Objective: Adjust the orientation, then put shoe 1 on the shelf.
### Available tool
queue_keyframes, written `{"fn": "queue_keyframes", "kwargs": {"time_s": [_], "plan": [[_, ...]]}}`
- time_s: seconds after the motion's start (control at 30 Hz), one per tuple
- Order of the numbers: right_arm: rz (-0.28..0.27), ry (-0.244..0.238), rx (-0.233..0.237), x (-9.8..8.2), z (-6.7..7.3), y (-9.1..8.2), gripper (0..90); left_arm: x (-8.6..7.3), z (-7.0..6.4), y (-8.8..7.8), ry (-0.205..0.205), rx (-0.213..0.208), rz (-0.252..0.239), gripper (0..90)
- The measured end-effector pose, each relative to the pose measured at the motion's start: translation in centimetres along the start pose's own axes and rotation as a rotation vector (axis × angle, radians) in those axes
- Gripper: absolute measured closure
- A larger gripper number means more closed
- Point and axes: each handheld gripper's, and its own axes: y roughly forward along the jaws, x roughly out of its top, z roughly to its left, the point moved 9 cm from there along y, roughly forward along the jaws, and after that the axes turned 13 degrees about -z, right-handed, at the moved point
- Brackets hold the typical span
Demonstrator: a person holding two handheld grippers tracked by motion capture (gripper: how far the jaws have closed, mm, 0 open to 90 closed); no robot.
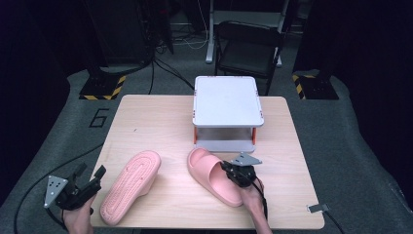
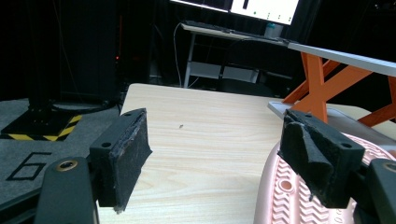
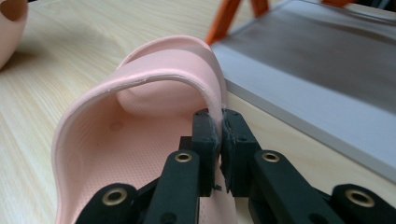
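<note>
Two pink slides lie on the wooden table (image 1: 165,117). The left slide (image 1: 130,185) lies sole up, its ribbed sole (image 2: 289,196) showing beside my left gripper's jaw. The right slide (image 1: 214,175) stands upright with its strap (image 3: 159,70) arching over the footbed. My right gripper (image 1: 233,170) is shut on the strap's near edge, the pink rim pinched between both pads (image 3: 219,135). My left gripper (image 1: 90,176) hangs at the table's front left corner, open and holding nothing (image 2: 210,163).
A small two-level rack with a white top shelf (image 1: 228,101), orange legs (image 2: 322,79) and a grey lower shelf (image 3: 317,79) stands at the table's far middle, just beyond the right slide. A folding chair (image 1: 248,44) is behind the table. A small metal piece (image 1: 317,208) lies at the front right corner.
</note>
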Motion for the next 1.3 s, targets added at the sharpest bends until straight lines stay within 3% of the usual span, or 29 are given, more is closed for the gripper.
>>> {"fn": "queue_keyframes", "kwargs": {"time_s": [0.2,0.27,0.3,0.37,0.4,0.5,0.67,0.83,0.97,1.13,1.2,1.3], "plan": [[-0.011,0.032,-0.099,-0.9,-1.9,-3.5,84.2,-0.2,0.0,0.1,-0.001,-0.003,0.004,24.0],[-0.015,0.041,-0.104,-1.1,-2.0,-3.9,83.0,-0.4,-0.1,0.1,-0.001,-0.006,0.011,24.1],[-0.062,0.047,-0.089,-1.0,-2.2,-4.3,64.3,-0.5,-0.2,0.2,0.001,-0.01,0.014,24.1],[-0.086,0.041,-0.097,-1.1,-2.4,-4.7,46.7,-0.6,-0.3,0.3,0.005,-0.017,0.019,24.1],[-0.1,0.025,-0.117,-1.1,-2.6,-5.0,42.9,-0.6,-0.3,0.3,0.005,-0.017,0.019,24.0],[-0.14,0.016,-0.107,-1.0,-2.9,-5.9,36.4,-0.8,-0.5,0.4,0.005,-0.02,0.019,24.0],[-0.219,0.021,-0.044,0.3,-3.6,-7.5,35.4,-0.9,-0.8,0.5,0.007,-0.031,0.027,24.0],[-0.24,0.025,-0.025,0.3,-3.9,-8.0,33.8,-1.2,-1.0,0.6,0.008,-0.041,0.035,24.0],[-0.213,0.021,-0.021,0.0,-3.6,-7.6,34.9,-1.2,-1.0,0.6,0.008,-0.039,0.036,24.0],[-0.162,-0.013,-0.005,-0.6,-3.5,-6.2,44.9,-1.3,-0.9,0.5,0.002,-0.034,0.039,24.1],[-0.145,0.004,0.009,-0.8,-3.4,-5.5,48.0,-1.4,-0.8,0.5,0.001,-0.032,0.042,24.1],[-0.1,-0.037,0.033,-1.3,-3.2,-4.5,52.1,-1.5,-0.9,0.7,-0.003,-0.031,0.038,24.0]]}}
